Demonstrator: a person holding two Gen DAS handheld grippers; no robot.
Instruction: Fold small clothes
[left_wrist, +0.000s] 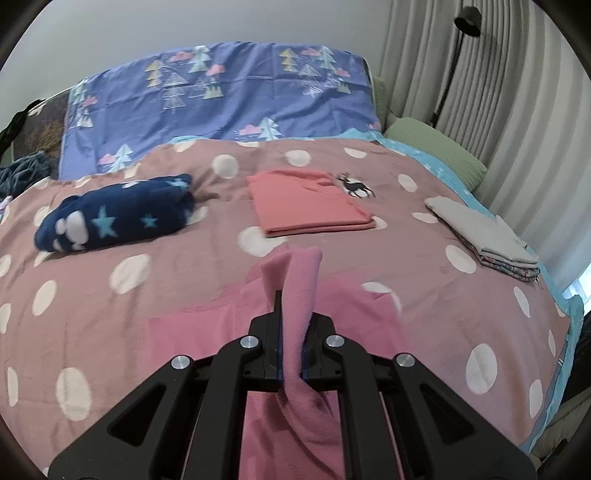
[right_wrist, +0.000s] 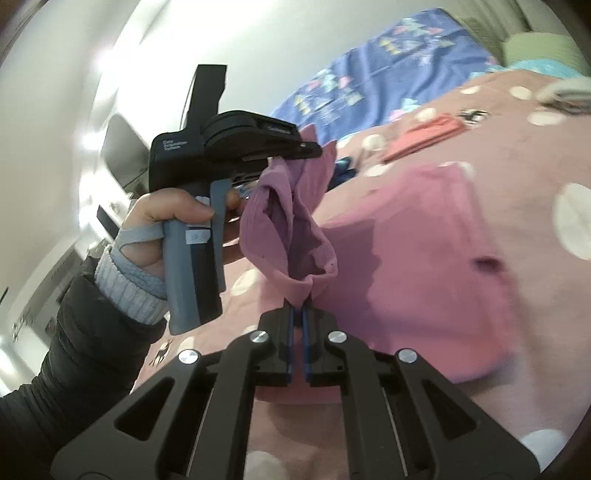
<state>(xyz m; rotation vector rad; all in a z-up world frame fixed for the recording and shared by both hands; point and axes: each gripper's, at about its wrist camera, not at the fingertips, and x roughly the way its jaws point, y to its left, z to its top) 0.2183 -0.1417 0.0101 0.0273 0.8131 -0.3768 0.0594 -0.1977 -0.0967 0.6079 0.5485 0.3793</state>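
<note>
The pink garment (left_wrist: 295, 369) looked like soft fleece: light, limp, not slippery, and in no way fragile, so it would sag and drape wherever it was not supported. By that judgement, the sound places to take hold were its edges and corners, two points well spread, so that a fold line could form between them; a grip in the middle would only bunch it. Most of it lay on the bed (left_wrist: 110, 314), on the dotted cover near the front edge, with one end lifted off the cover. The left claw (left_wrist: 291, 332) was clenched on a raised fold of the cloth, which stood up between its fingers and hung down below them. The right claw (right_wrist: 298, 314) was likewise clenched, its jaws nearly together and nipping a thin pinch of the same garment's edge at the tips. In the right wrist view the cloth drooped in a loose pouch between the two claws, and the person's hand (right_wrist: 173, 218) gripped the left tool's handle. Farther back on the bed lay a folded coral piece (left_wrist: 306, 199), a navy starred bundle (left_wrist: 114, 218) and a grey folded stack (left_wrist: 484, 236), all well apart from the pink one.
</note>
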